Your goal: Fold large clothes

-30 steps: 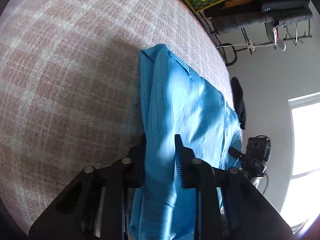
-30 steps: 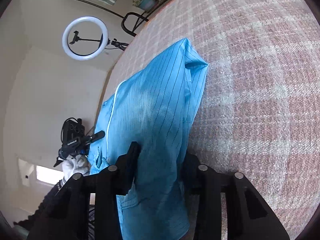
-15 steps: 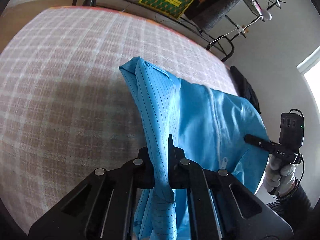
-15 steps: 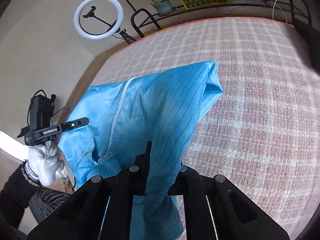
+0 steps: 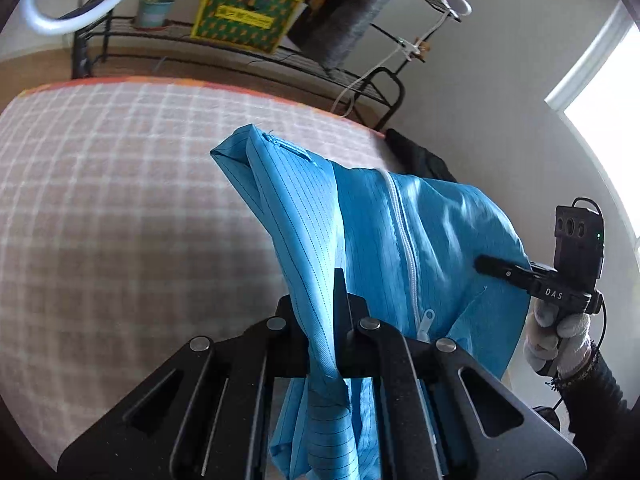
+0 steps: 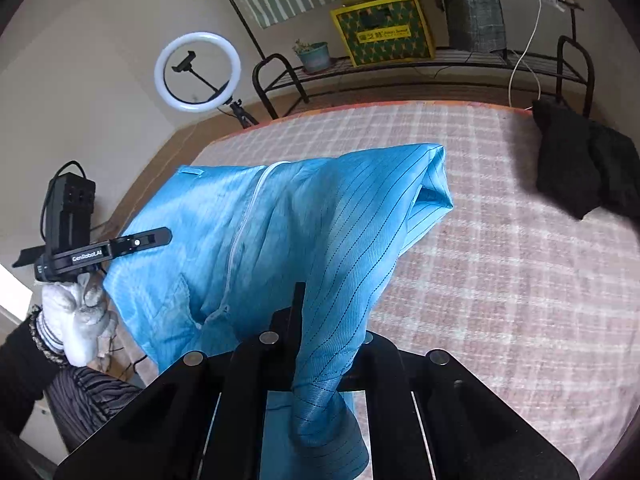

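Blue jacket [image 5: 372,220] stretches sideways (zipper facing up), clamped by left gripper [image 5: 329,320] and right gripper [image 6: 320,332].

Left gripper [image 5: 338,320] jaws closed on fold of blue pinstriped garment [image 5: 372,232], cloth hanging below them. Garment stretches up from plaid bed cover [image 5: 120,200]; white zipper [image 5: 404,236] runs down front. Right gripper [image 5: 496,268] pinches opposite edge (gloved hand [image 5: 556,340] on handle). Beyond bed: yellow-green box [image 5: 244,16], potted plant [image 5: 154,10], ring light [image 5: 80,4], dark cloth [image 5: 420,158].
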The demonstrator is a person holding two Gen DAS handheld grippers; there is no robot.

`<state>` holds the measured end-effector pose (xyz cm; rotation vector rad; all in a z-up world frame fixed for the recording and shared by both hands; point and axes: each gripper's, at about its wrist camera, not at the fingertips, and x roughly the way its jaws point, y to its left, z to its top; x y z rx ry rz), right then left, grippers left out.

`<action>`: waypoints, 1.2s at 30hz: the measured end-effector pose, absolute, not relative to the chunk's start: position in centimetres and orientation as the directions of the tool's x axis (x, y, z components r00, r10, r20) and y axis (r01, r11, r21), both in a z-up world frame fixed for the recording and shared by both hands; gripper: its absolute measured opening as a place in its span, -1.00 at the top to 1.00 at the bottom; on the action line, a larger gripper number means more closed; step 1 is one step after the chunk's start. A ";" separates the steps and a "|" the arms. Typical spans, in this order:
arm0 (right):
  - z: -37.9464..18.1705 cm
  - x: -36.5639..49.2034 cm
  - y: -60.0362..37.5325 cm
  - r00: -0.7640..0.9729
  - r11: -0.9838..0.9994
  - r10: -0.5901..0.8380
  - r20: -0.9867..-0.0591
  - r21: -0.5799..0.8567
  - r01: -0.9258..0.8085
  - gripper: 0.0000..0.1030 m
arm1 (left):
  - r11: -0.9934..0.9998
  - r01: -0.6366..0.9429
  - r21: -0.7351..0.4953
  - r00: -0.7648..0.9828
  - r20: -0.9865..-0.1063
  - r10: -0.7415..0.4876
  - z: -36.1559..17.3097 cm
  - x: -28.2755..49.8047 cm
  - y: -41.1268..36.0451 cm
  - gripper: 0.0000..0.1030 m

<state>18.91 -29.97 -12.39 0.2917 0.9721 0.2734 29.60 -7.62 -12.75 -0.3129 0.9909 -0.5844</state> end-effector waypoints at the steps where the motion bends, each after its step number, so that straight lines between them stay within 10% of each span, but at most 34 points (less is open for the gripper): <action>1: -11.9 18.8 -31.0 0.544 0.932 0.340 -0.767 0.351 -0.089 0.89 | 0.799 0.333 -0.501 0.410 -0.686 -0.601 -12.5 29.9 -8.8 0.92; 36: -6.9 27.2 -61.9 0.739 0.982 -0.079 -0.670 0.077 0.174 0.90 | 0.633 0.581 -0.512 0.382 -0.515 -0.768 -12.7 51.8 -42.0 0.92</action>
